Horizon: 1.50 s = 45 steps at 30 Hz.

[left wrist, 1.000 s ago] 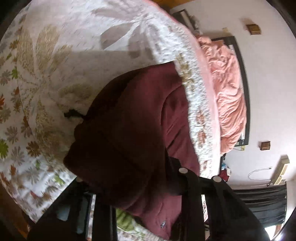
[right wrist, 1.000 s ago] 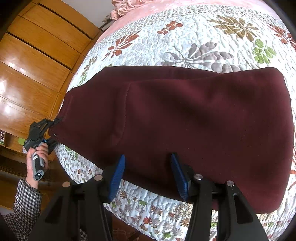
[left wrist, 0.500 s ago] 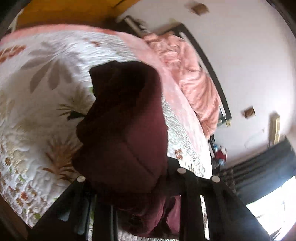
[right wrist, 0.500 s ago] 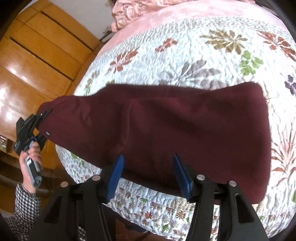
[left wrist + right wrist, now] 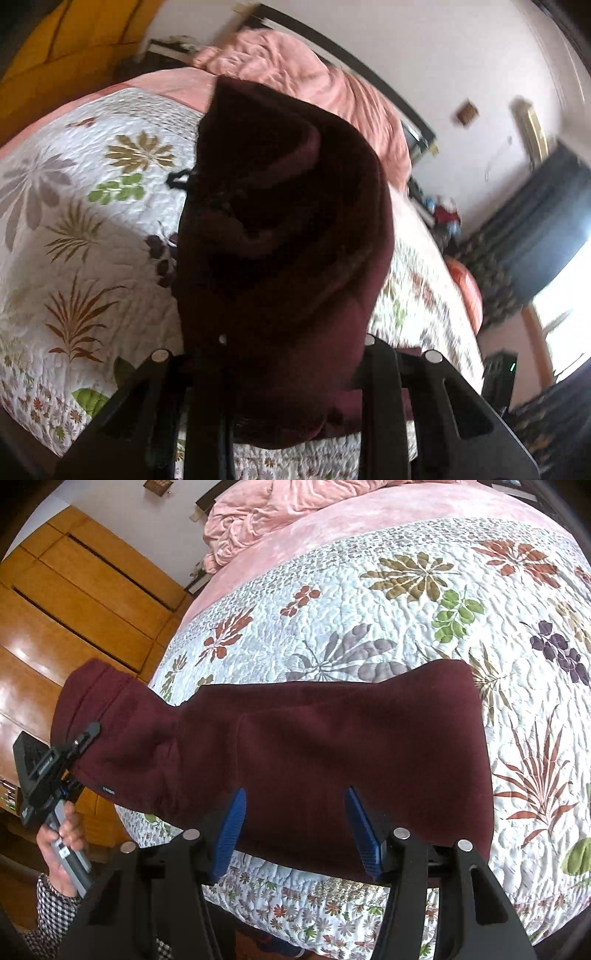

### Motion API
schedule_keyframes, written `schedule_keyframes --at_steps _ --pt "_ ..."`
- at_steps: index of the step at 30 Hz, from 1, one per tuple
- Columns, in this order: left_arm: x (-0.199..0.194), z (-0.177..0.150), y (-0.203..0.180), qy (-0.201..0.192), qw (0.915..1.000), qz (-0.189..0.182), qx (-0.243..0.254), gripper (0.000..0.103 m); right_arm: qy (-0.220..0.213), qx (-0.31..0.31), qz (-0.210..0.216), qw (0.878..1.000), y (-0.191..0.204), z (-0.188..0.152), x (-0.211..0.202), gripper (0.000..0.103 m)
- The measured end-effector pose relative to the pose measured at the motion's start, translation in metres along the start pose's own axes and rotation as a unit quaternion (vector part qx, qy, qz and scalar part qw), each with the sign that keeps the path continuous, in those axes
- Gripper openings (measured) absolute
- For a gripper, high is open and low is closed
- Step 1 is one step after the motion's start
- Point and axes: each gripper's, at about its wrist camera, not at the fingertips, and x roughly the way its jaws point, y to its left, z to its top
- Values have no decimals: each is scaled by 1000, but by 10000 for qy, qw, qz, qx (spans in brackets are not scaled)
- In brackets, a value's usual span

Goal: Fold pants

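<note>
The maroon pants lie across the near edge of the floral quilt. My left gripper shows at the left of the right wrist view, shut on the pants' left end and holding it up off the bed. In the left wrist view the lifted cloth drapes over my left gripper and hides its fingertips. My right gripper is open, its blue pads resting over the pants' near edge without closing on it.
A crumpled pink blanket lies at the head of the bed. Wooden wardrobe doors stand to the left. A dark curtain and bright window are at the right of the left wrist view.
My left gripper has lifted the pants' left end higher and swung it over the bed. The right gripper has stayed open at the near edge.
</note>
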Motion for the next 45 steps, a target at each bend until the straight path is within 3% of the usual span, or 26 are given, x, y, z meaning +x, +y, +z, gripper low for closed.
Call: schedule_keyframes --at_steps 6,15,23,25,27,29,32,34,38,39,42,45 --pt "35 -16 -16 494 9975 144 486 26 17 4 -15 10000 -3 0 0 57" --pt "82 -52 -33 1236 9839 339 1249 29 108 68 -86 9999 -9 -1 6 62" --pt "104 -71 -34 1562 9756 498 1462 36 294 173 -175 9993 -16 -4 20 62" --pt "103 -72 -35 1532 9762 462 1463 42 331 170 -214 9991 -18 -5 23 61" --pt "97 -72 -39 1622 9761 220 1431 66 345 146 -226 9990 -18 -3 26 61" --pt "90 -72 -42 1696 9754 76 1408 78 357 160 -203 9990 -18 -2 25 62" --pt "67 -69 -42 1582 9785 -224 1307 84 338 241 -151 9990 -18 0 22 63" --pt "54 -62 -31 1397 9836 -200 1121 87 294 259 6 9992 -15 2 18 66" --pt "38 -44 8 1060 9941 46 238 87 290 153 412 9986 7 10 14 79" --pt "38 -39 23 1021 9942 336 -18 87 300 137 490 9983 11 12 14 83" --pt "50 -35 45 1280 9851 1132 -198 86 504 149 755 9958 26 20 27 86" --pt "63 -36 57 1471 9789 1396 -243 84 769 138 815 9936 37 25 48 86"
